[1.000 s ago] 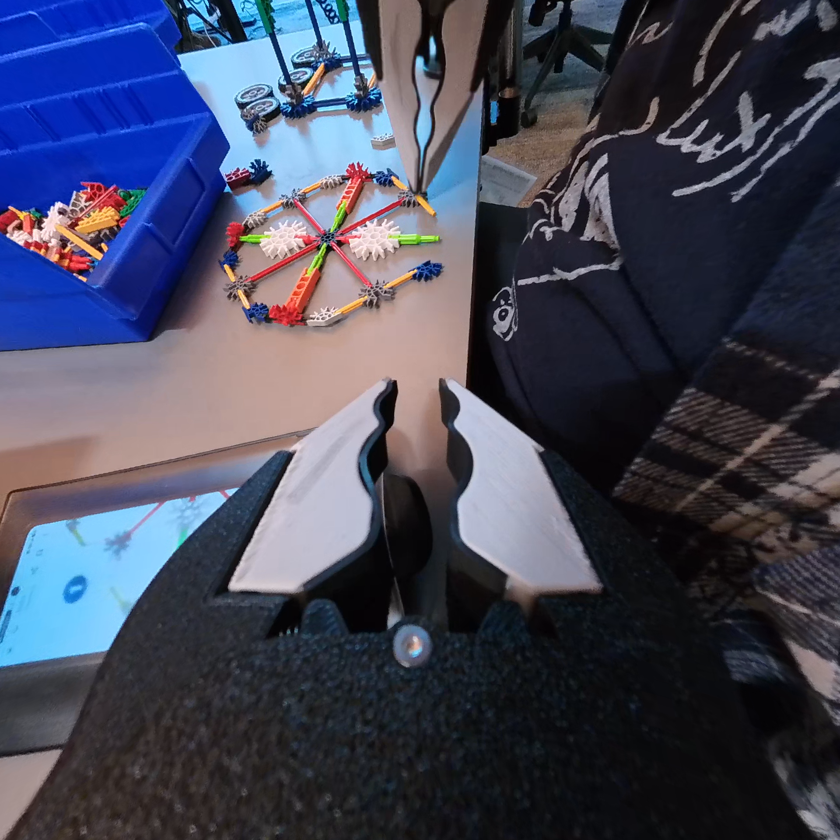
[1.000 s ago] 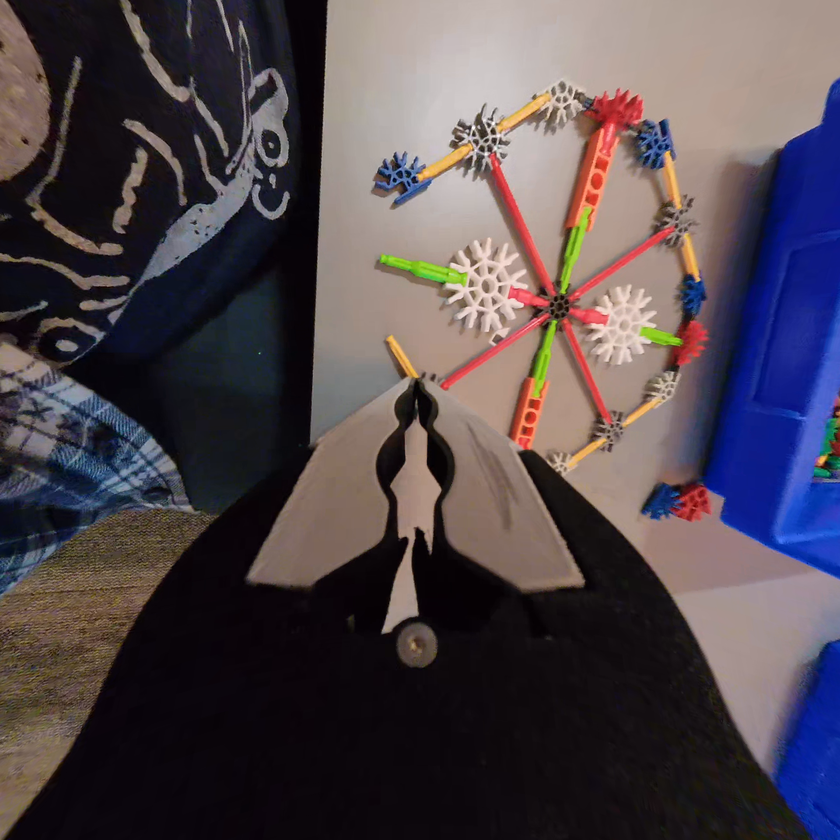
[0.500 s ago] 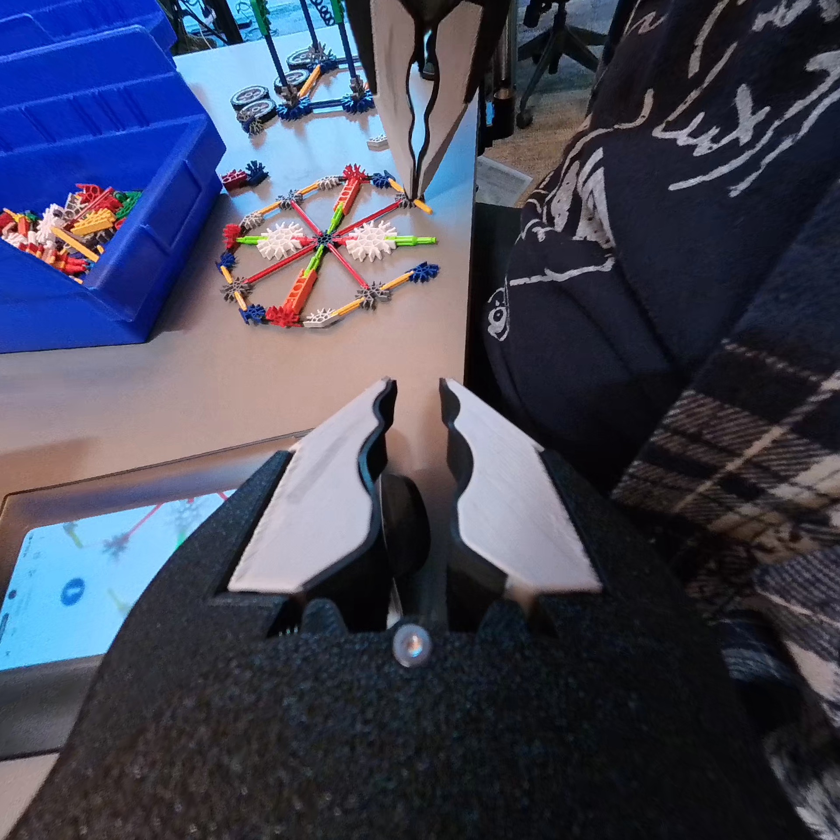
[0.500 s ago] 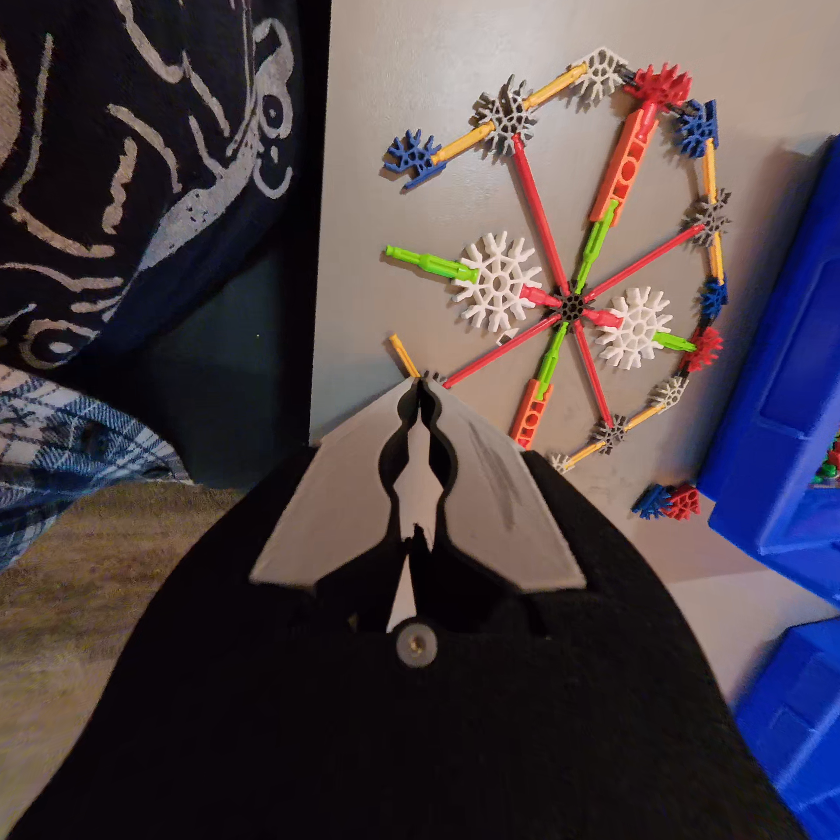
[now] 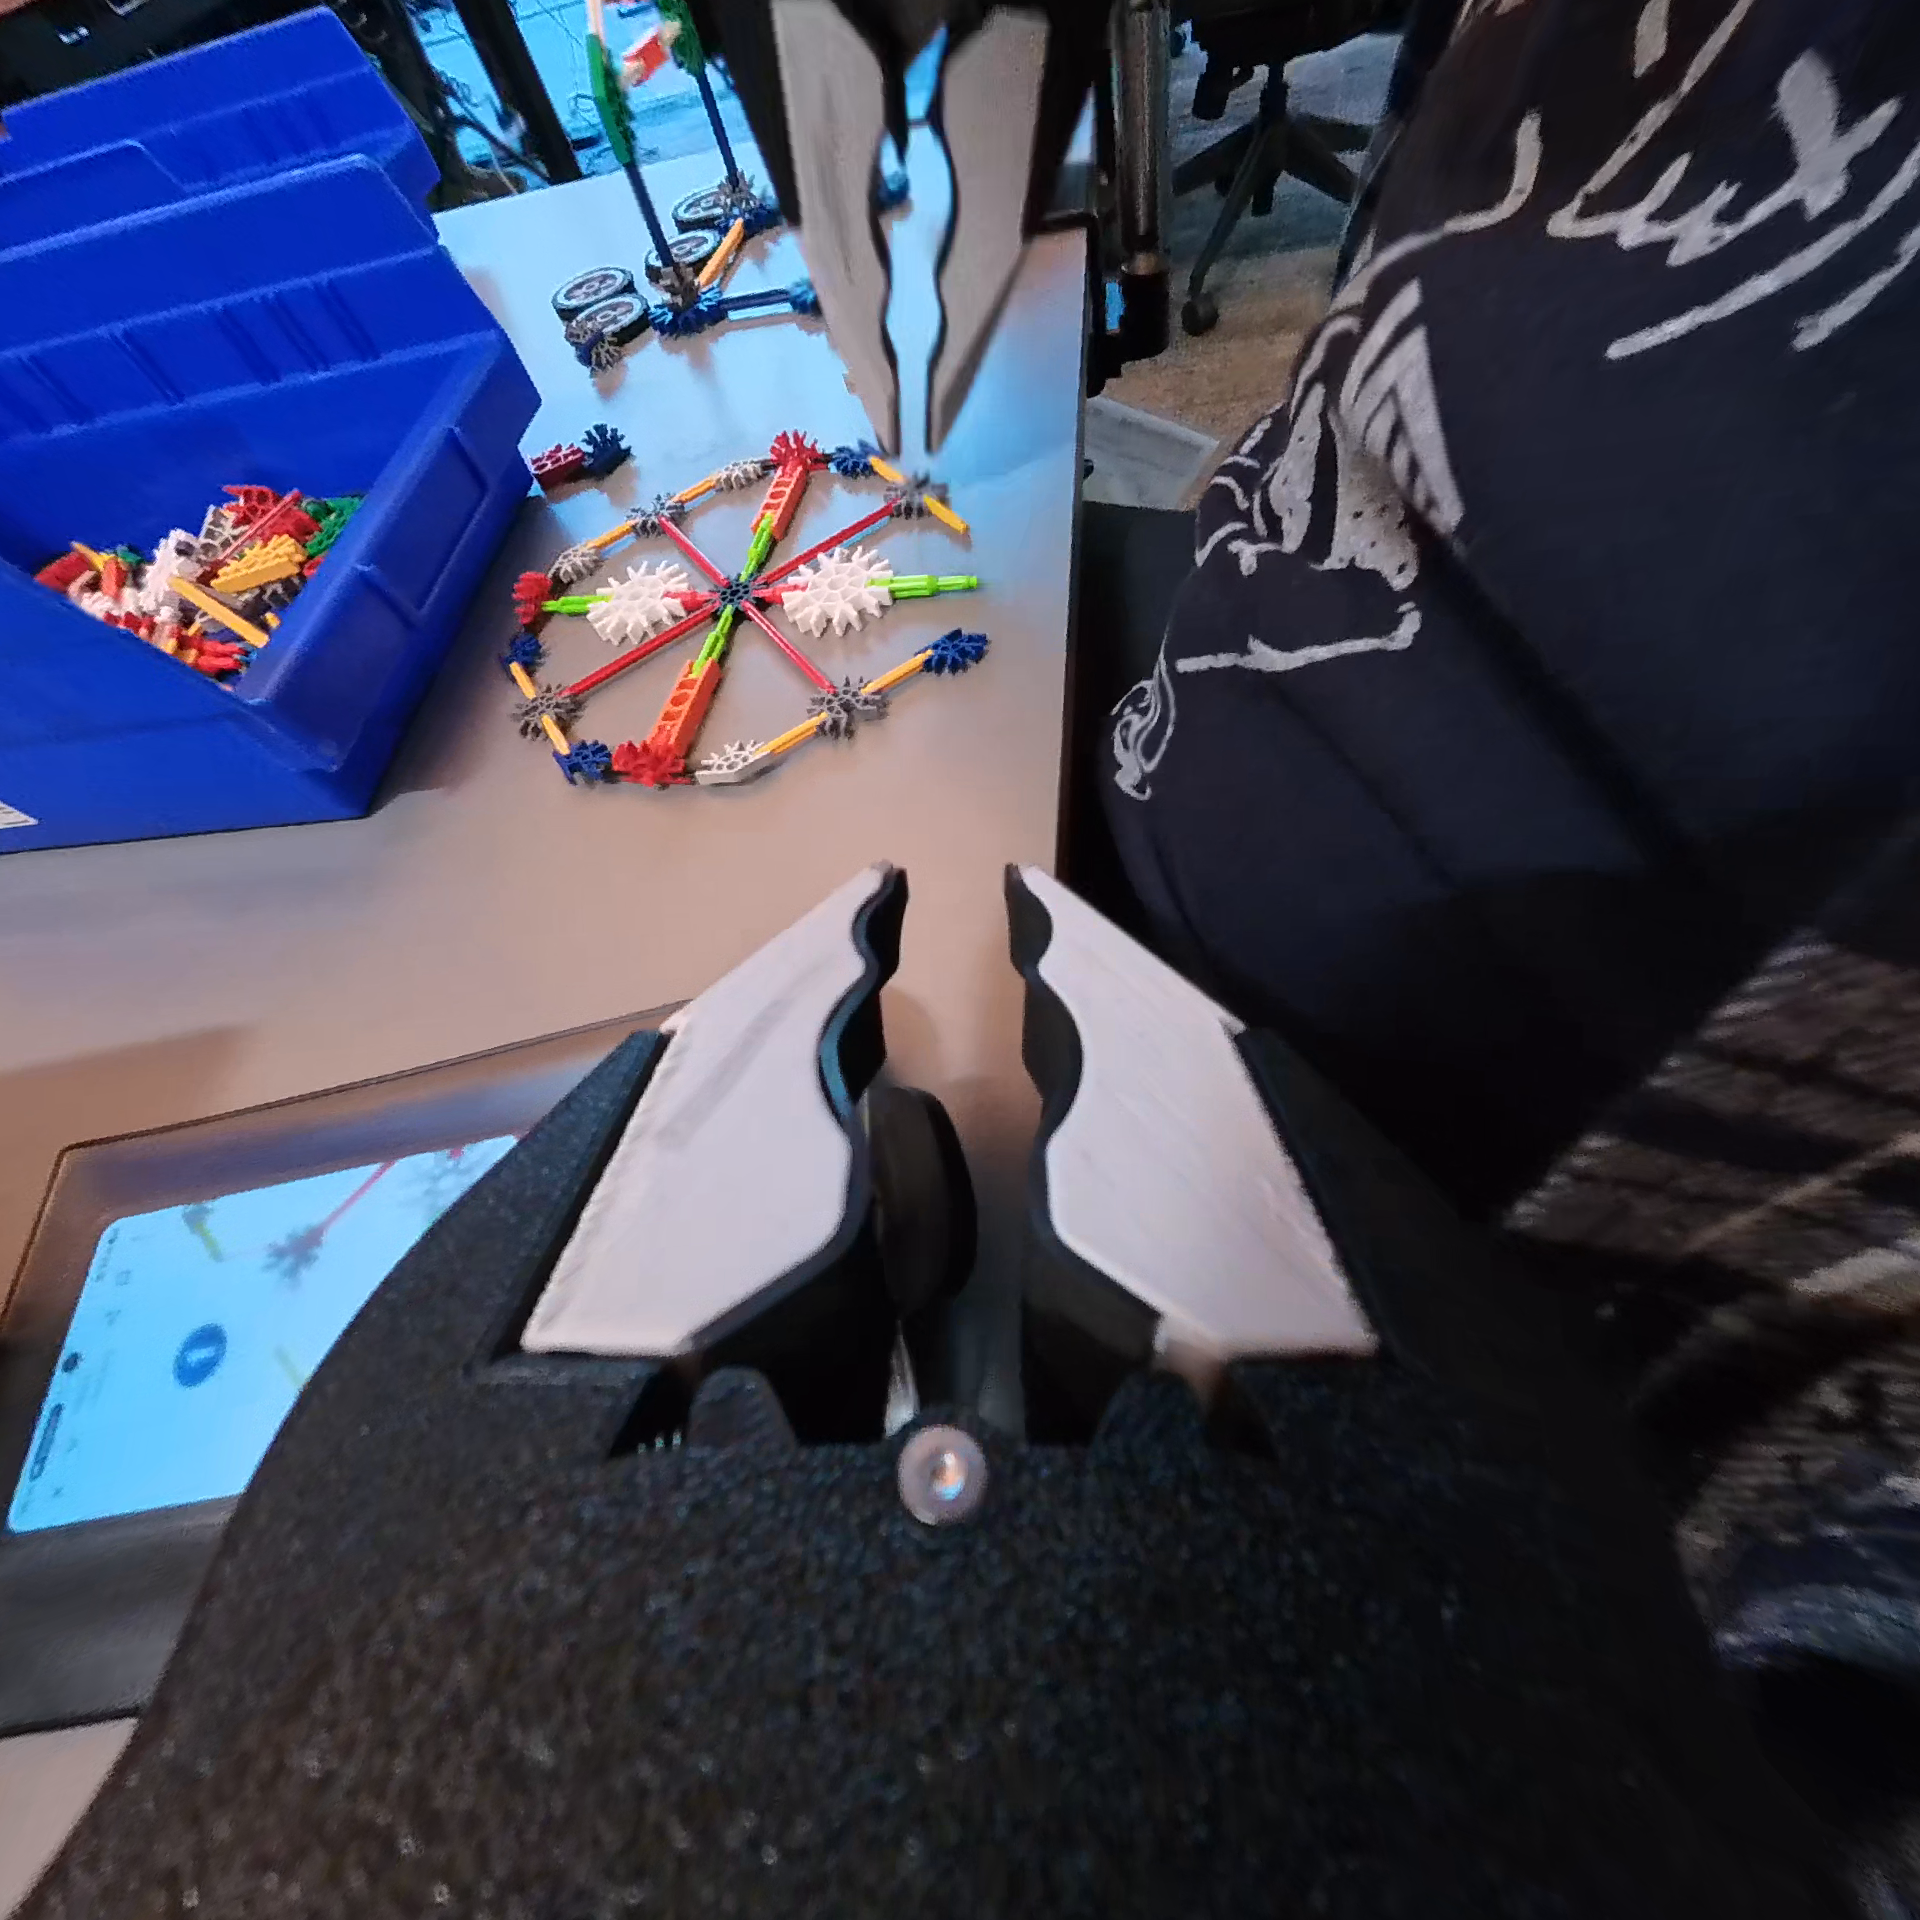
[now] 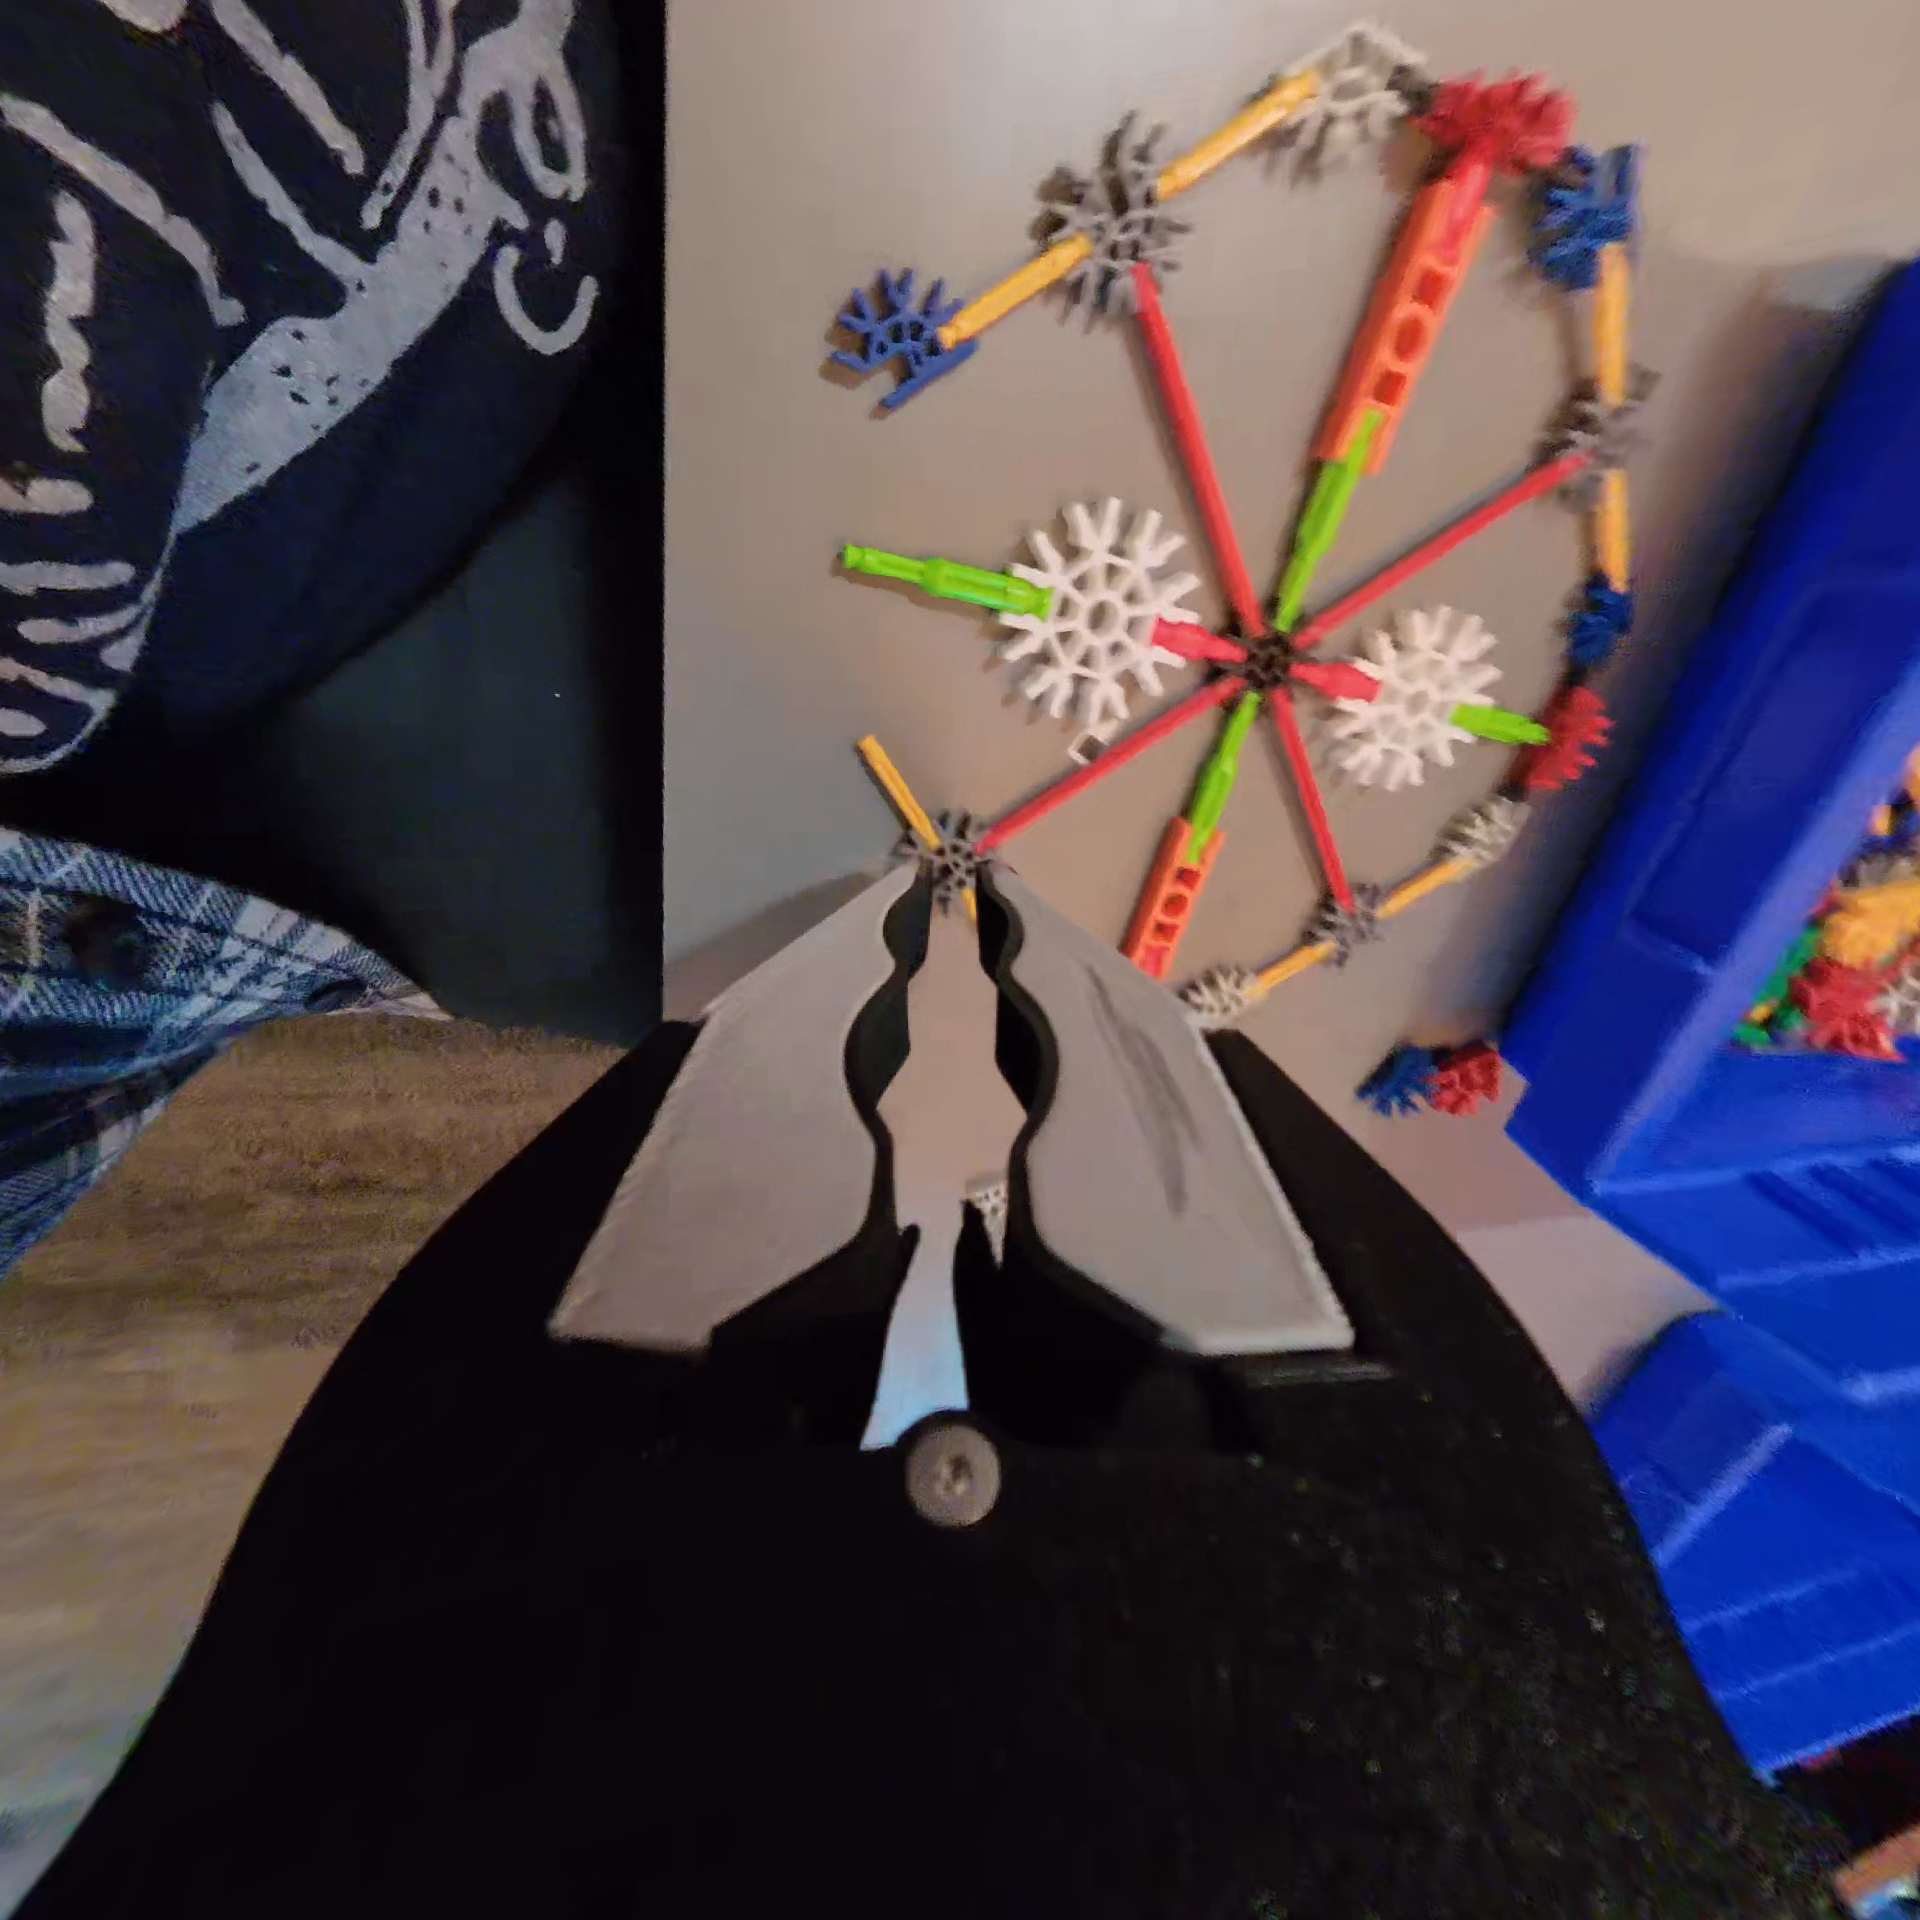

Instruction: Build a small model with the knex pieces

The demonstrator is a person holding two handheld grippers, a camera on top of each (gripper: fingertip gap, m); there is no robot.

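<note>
A flat spoked wheel (image 5: 738, 592) of coloured toy rods and connectors lies on the grey table (image 5: 416, 935). It also shows in the right wrist view (image 6: 1262, 655). My right gripper (image 6: 951, 878) hangs just above the wheel's rim near the table edge. Its jaws are slightly apart, with a grey connector (image 6: 948, 847) and a short yellow rod (image 6: 888, 779) right at the tips. From the left wrist view it (image 5: 912, 442) points down at that connector (image 5: 920, 494). My left gripper (image 5: 951, 883) is open, well short of the wheel. A dark round shape sits deep between its fingers; I cannot tell what it is.
A blue bin (image 5: 312, 623) with loose toy pieces (image 5: 197, 582) stands left of the wheel and shows in the right wrist view (image 6: 1766, 935). A lit tablet (image 5: 208, 1330) lies at front left. A model with black wheels (image 5: 644, 281) stands behind. A person in dark clothing (image 5: 1507, 520) sits at the table edge. The grippers' ends are close to 20 centimetres from one another.
The right gripper's jaws, shut on the grey rim connector before, have parted and its tips have lifted slightly off it. The left gripper has stayed open and has barely moved.
</note>
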